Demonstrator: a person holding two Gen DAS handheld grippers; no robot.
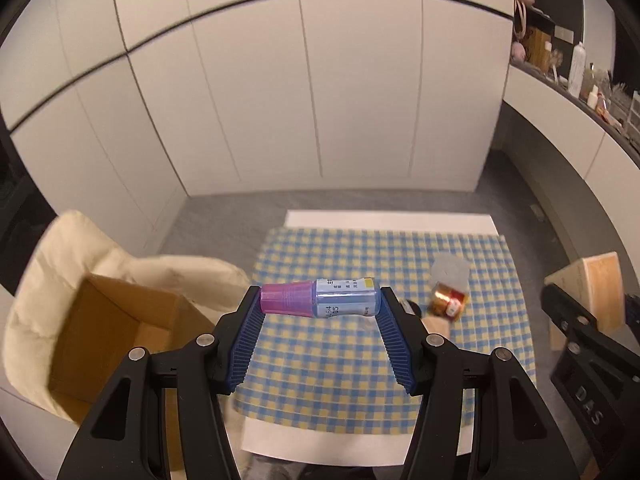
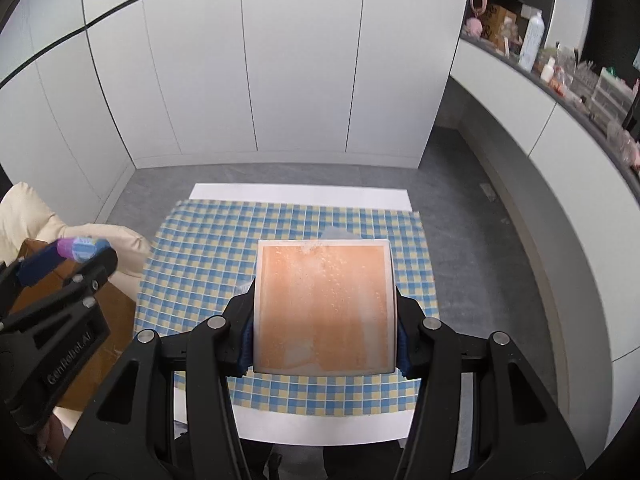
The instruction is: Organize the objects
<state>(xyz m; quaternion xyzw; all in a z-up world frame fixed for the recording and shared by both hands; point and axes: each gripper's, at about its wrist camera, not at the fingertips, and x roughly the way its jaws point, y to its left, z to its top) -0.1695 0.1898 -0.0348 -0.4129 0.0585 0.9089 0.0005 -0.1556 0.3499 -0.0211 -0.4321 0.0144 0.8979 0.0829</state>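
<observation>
My left gripper (image 1: pixel 320 304) is shut on a small bottle (image 1: pixel 320 299) with a pink cap and blue label, held sideways above the checked cloth (image 1: pixel 340 368). It also shows in the right wrist view (image 2: pixel 82 249). My right gripper (image 2: pixel 325 320) is shut on a flat orange packet (image 2: pixel 325 307) with a white border, held above the cloth (image 2: pixel 200 264). The packet's edge shows in the left wrist view (image 1: pixel 596 288). An open cardboard box (image 1: pixel 116 332) sits on a cream cushion (image 1: pixel 60 248) at the left.
On the cloth lie a clear plastic cup (image 1: pixel 450 270), a shiny red-and-gold packet (image 1: pixel 448 302) and a dark object partly hidden behind my right finger. White cupboards stand behind. A cluttered shelf (image 1: pixel 580 76) runs along the right.
</observation>
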